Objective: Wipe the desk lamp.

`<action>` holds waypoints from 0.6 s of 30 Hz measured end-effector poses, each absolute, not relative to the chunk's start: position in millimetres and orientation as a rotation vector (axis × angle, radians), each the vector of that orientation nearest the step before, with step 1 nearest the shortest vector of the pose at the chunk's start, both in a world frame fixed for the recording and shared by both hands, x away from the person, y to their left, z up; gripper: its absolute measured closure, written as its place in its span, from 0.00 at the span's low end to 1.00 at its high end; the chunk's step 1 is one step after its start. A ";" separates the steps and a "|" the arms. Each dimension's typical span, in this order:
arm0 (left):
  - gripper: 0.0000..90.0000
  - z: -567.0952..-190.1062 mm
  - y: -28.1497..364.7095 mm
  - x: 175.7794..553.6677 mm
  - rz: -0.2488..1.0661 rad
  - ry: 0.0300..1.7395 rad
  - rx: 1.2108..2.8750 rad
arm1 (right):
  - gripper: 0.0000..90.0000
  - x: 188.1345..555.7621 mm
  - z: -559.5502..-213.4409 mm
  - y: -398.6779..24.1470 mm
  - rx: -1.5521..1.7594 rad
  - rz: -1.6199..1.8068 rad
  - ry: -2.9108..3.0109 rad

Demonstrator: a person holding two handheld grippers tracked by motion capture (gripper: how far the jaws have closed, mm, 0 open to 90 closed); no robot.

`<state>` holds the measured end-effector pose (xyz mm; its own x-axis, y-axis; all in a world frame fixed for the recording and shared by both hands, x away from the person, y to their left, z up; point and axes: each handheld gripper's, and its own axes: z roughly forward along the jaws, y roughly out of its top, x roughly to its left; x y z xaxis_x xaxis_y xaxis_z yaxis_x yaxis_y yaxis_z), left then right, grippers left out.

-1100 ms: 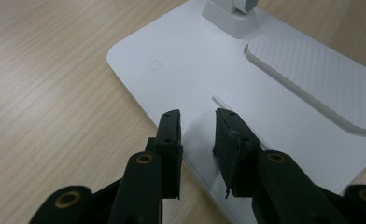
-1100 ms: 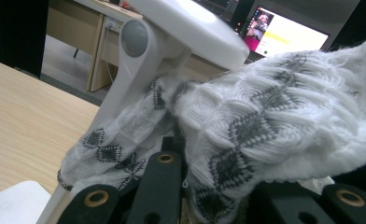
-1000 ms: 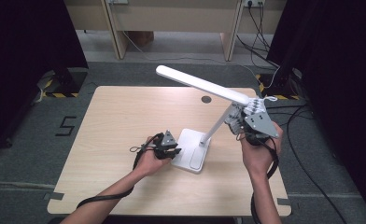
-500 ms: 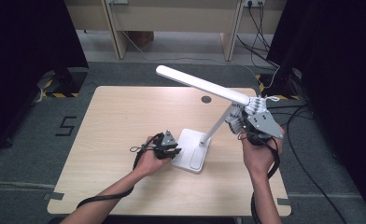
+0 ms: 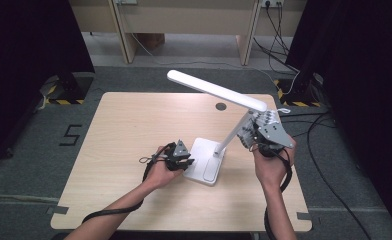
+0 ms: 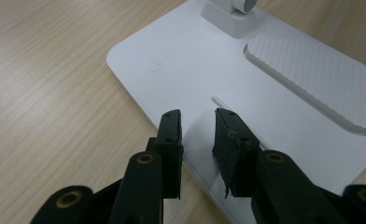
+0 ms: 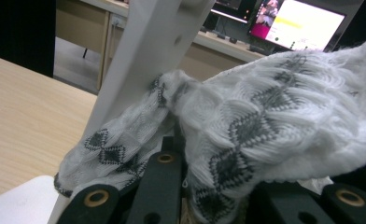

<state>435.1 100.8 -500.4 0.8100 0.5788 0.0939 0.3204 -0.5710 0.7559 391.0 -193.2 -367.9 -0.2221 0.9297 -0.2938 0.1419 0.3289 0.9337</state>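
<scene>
Pale wooden tabletop [image 5: 124, 130], near right edge: white desk lamp [image 5: 211, 90], stiff, top-heavy; left gripper [image 6: 197, 122] slightly parted, pressing base [image 6: 246, 93]; right gripper [image 5: 258, 134] clamped on soft knitted cloth [image 7: 265, 102], wiping lamp stem [image 7: 144, 51].

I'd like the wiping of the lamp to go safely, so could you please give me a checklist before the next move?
1. White flat lamp base steadied by left gripper, jaws resting on its edge: ok.
2. White knitted cloth with grey diamonds clamped in right gripper: ok.
3. Cloth touching white slanted lamp arm: ok.
4. Long white lamp head clear of both hands: ok.
5. Base flat on pale wooden table: ok.
</scene>
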 end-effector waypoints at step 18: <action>0.79 -500.8 101.3 434.9 0.426 0.659 2.213 | 0.92 412.6 -420.9 -179.8 1.090 1.005 1.706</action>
<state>434.9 101.3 -500.8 0.8100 0.5794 0.0908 0.3206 -0.5670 0.7588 412.6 -179.8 -420.9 -0.2557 0.9387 -0.2312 0.2524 0.2957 0.9213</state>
